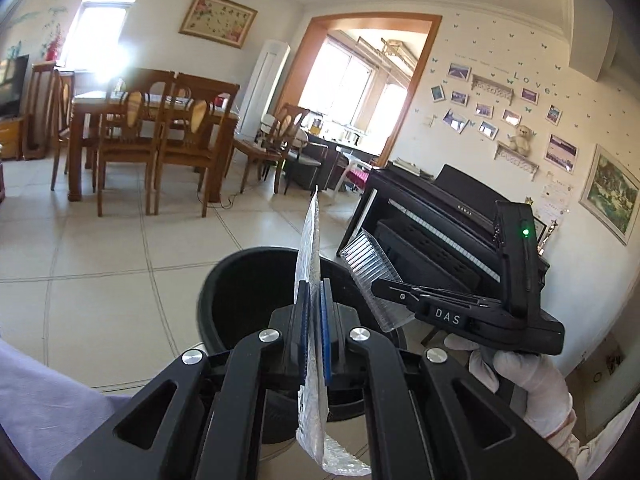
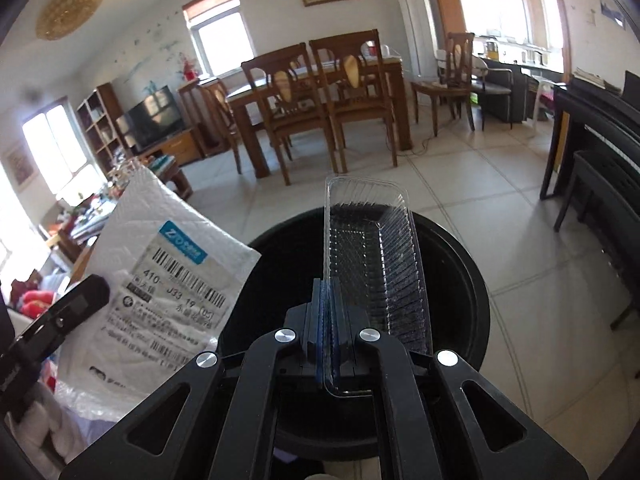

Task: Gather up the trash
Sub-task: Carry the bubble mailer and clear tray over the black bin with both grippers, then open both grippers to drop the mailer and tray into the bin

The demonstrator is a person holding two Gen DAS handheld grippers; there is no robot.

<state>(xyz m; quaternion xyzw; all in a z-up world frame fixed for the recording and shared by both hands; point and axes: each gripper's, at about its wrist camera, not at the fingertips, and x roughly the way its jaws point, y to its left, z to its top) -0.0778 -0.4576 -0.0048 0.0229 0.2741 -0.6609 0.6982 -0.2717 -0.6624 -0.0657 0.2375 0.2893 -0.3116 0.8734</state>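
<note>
Both pieces of trash are held over the open mouth of the black bin [image 2: 460, 280], which stands on the tiled floor [image 1: 100, 248], so that each should fall inside when let go. The left claw [image 1: 315, 312] is clamped tight on the edge of a white bubble mailer [image 1: 309, 240], held edge-on and upright so it hangs clear of the rim instead of draping over it. The right claw [image 2: 329, 320] is pinched shut on the lip of a clear plastic tray [image 2: 372, 248], which juts forward above the bin's dark inside. Gripping thin edges lets narrow jaws hold wide, flimsy things. The gloved hand [image 1: 520, 376] carries the right claw just beside the left. Judging by this, the drop comes next; the light mailer could catch on the rim.
</note>
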